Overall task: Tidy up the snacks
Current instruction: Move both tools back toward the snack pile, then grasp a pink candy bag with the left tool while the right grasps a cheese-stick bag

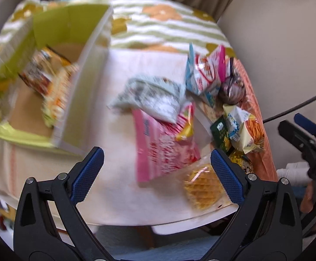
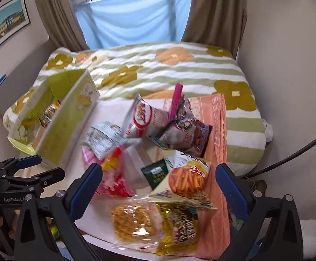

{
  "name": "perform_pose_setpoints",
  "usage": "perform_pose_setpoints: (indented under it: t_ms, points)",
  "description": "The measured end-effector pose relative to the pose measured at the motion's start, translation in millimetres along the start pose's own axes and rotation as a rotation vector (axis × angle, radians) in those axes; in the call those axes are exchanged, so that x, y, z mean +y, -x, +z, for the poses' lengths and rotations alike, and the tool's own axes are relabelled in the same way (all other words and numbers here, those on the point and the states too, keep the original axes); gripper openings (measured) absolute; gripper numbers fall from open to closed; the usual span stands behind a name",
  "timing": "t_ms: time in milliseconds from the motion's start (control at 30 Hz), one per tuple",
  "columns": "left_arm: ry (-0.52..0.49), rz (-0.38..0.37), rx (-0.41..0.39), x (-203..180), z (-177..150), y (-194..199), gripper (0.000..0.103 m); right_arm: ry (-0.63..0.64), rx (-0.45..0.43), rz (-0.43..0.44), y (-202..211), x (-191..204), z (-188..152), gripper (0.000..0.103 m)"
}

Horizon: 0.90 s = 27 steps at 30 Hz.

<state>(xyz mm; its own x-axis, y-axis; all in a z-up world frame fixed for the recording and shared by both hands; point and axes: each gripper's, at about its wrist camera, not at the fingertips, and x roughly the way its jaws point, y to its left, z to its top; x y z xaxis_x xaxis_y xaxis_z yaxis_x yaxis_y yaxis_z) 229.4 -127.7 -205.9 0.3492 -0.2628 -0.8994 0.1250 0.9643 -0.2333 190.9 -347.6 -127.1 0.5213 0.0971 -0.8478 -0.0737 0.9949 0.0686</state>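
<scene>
Hovering over the near edge of the white tabletop [image 1: 118, 195], the left tool [image 1: 156, 174] has its blue-padded fingers spread wide apart with nothing between them, and the right tool [image 2: 159, 187] is likewise spread and empty. Both views are smeared by motion, so fine print on the wrappers cannot be read.

The snacks lie in a loose heap ahead of both tools. Nearest the right tool, just beyond its fingertips, are a clear packet holding a golden waffle biscuit [image 2: 131, 224], a yellow crinkled snack bag [image 2: 179, 230] beside it, and a cream bag printed with orange sticks [image 2: 186, 182] partly over them. Farther ahead sit a pink-and-red flat packet [image 1: 158, 148], a pale grey-white bag [image 1: 151, 97], a small dark green sachet [image 2: 155, 174] and a white bag with a red oval logo [image 2: 144, 117]. Ahead and to the left of the left tool stands an open lime-green cardboard box [image 1: 55, 26], with at least one orange-brown packet [image 1: 42, 74] inside.

Judging by this, sorting is partly done and the step in hand is choosing the next packet. The next move calls for lowering one tool onto a single wrapper, probably the waffle packet, and pinching an edge without dragging its neighbours.
</scene>
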Motion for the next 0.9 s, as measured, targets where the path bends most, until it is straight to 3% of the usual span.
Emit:
perform_pose_setpoints:
  t_ms: [367, 633, 700, 833, 900]
  points:
    - [0.047, 0.051, 0.081, -15, 2, -83, 0.098, -0.033, 0.124, 0.009, -70, -35, -13, 0.103]
    - [0.097, 0.013, 0.1, -4, 1, -108, 0.097, -0.062, 0.181, 0.001, -97, -42, -11, 0.103]
    - [0.093, 0.0, 0.109, -4, 2, -111, 0.084, -0.073, 0.189, 0.002, -102, -44, -9, 0.103]
    - [0.084, -0.023, 0.112, -5, -1, -114, 0.072, -0.076, 0.219, -0.006, -110, -44, -11, 0.102]
    - [0.074, -0.024, 0.115, -6, -3, -113, 0.068, -0.08, 0.236, -0.006, -114, -47, -14, 0.096]
